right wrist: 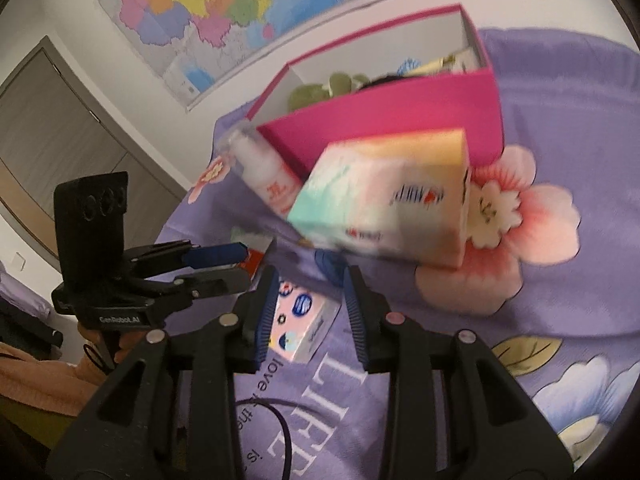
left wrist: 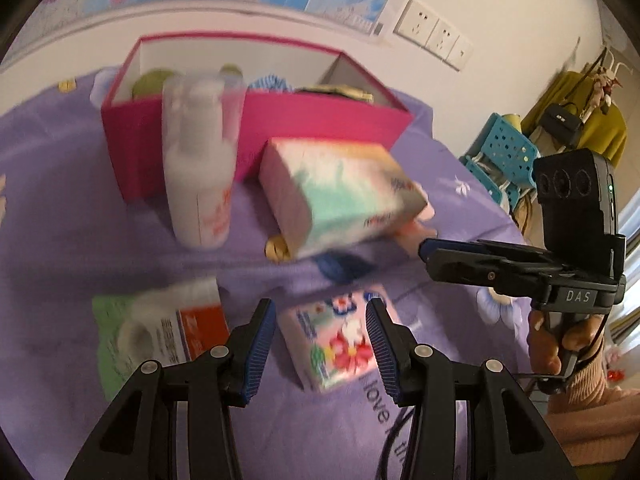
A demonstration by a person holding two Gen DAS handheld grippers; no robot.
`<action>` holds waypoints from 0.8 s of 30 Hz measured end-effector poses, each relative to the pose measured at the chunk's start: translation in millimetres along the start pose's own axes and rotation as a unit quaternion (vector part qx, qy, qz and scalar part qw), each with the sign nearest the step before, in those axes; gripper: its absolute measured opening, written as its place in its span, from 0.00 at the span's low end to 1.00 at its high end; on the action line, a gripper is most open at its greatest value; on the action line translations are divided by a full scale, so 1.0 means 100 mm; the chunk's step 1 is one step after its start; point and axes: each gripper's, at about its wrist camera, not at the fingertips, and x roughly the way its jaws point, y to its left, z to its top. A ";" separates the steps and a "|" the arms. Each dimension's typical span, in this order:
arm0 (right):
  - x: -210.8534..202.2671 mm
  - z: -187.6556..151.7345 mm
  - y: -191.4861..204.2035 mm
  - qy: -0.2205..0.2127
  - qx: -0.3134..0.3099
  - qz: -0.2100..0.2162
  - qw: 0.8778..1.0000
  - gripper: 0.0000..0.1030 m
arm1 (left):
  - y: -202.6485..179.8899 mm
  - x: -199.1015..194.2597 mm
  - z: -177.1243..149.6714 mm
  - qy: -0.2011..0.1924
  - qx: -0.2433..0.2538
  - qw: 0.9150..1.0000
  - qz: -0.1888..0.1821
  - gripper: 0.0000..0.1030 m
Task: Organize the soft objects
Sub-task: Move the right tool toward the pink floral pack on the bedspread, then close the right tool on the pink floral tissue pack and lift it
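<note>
A small flowered tissue pack lies on the purple bedspread, just beyond and between the fingers of my open left gripper. It also shows in the right wrist view, behind my open, empty right gripper. A large pastel tissue pack lies in front of an open pink box that holds green and striped soft items. My right gripper appears at the right in the left wrist view; my left gripper appears at the left in the right wrist view.
A white lotion bottle stands left of the large pack. A green and orange packet lies at the left. A dark blue item peeks from under the large pack. Wall sockets and a blue crate are beyond the bed.
</note>
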 end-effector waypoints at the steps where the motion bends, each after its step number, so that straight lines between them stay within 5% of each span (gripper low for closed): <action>1: 0.03 -0.02 0.00 0.005 0.002 0.000 1.000 0.35 | 0.00 0.01 -0.03 0.003 -0.001 1.000 -0.002 0.46; 24: 0.37 -0.23 -0.03 0.046 0.019 0.012 0.999 0.34 | 0.00 0.15 -0.24 0.028 -0.021 0.999 -0.024 0.40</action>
